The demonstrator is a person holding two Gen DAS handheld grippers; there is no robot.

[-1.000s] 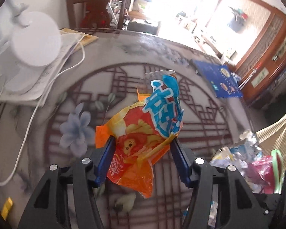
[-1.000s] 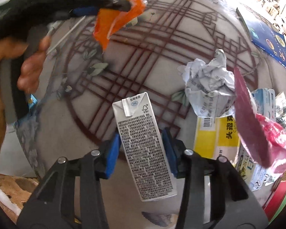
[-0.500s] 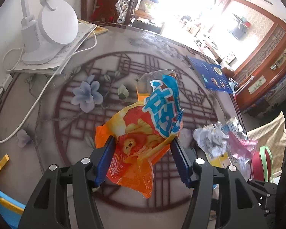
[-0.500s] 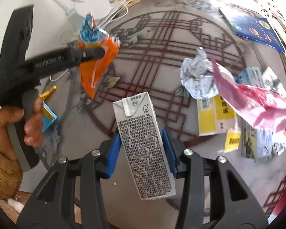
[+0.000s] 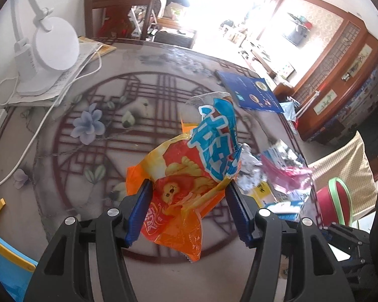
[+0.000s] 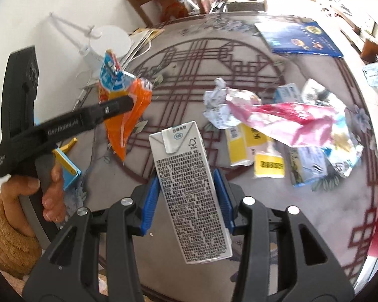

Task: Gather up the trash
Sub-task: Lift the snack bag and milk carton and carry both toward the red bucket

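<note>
white desk lamp (image 5: 54, 47), blue booklet (image 5: 249, 91), wooden chair (image 5: 118, 12), patterned table (image 5: 143, 95)

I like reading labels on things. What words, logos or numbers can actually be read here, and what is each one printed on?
"GenRobot.AI": on the side of the left gripper.
"SIG": round mark at the top of the white carton.
"FSC": tree mark beside it on the carton.
Carton's dense print: too small to read.
Large blue characters on the orange snack bag: crumpled, not legible.
Yellow labels on the table: blurred.

both tools (image 5: 189, 214) raised, table (image 5: 163, 100) farther below
</note>
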